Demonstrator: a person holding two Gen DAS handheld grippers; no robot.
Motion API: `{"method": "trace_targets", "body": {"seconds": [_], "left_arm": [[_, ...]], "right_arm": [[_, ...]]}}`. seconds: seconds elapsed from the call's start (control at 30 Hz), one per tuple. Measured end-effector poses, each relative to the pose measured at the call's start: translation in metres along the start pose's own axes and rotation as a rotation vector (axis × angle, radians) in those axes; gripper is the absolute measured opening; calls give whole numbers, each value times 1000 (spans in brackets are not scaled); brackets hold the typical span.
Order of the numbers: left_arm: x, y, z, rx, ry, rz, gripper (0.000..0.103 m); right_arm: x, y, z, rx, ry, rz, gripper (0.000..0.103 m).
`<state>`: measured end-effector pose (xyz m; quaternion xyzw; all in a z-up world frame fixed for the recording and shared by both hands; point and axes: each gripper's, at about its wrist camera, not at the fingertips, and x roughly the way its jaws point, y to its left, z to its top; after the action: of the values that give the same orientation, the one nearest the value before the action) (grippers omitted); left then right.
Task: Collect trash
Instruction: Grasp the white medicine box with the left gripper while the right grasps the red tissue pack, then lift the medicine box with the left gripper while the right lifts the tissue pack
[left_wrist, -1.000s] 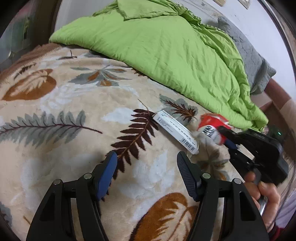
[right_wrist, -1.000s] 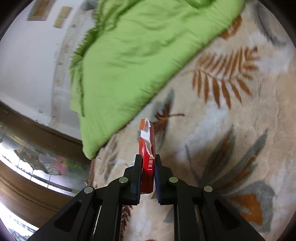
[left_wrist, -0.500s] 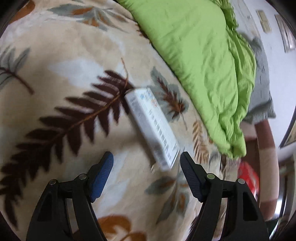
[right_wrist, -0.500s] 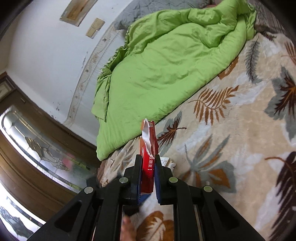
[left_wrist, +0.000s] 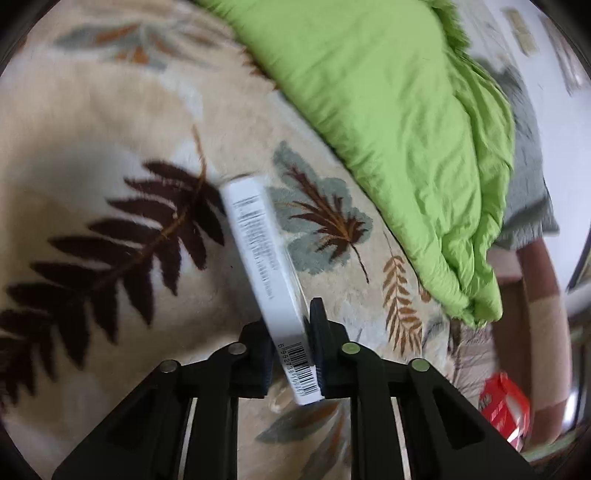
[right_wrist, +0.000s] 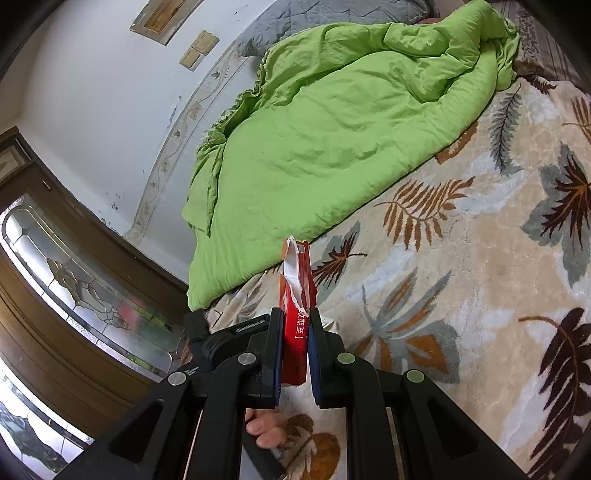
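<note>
While left gripper (left_wrist: 291, 354) pinches white box (left_wrist: 266, 273), right gripper (right_wrist: 295, 350) clamps torn red carton (right_wrist: 297, 295) near blanket edge (right_wrist: 236, 291).

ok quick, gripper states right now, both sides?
Left gripper: shut on the white box, gripping its barcode end.
Right gripper: shut on the torn red box.
</note>
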<state>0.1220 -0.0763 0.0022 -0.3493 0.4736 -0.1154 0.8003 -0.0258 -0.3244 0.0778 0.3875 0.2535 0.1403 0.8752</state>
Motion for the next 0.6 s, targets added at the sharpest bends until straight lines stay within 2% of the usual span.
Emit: {"method": "trace_targets", "body": {"seconds": [0.13, 0.27, 0.37, 0.6], "left_arm": [[-36, -14, -15, 152, -41, 26, 12], [-83, -24, -46, 359, -69, 82, 12], [-114, -22, -73, 459, -79, 115, 12], [-176, -14, -128, 604, -132, 167, 12]], "right_arm": [[-6, 9, -10, -41, 8, -18, 13], [-17, 16, -27, -86, 32, -43, 13], [-30, 27, -40, -139, 38, -67, 13], [-56, 50, -78, -268, 84, -127, 13]]}}
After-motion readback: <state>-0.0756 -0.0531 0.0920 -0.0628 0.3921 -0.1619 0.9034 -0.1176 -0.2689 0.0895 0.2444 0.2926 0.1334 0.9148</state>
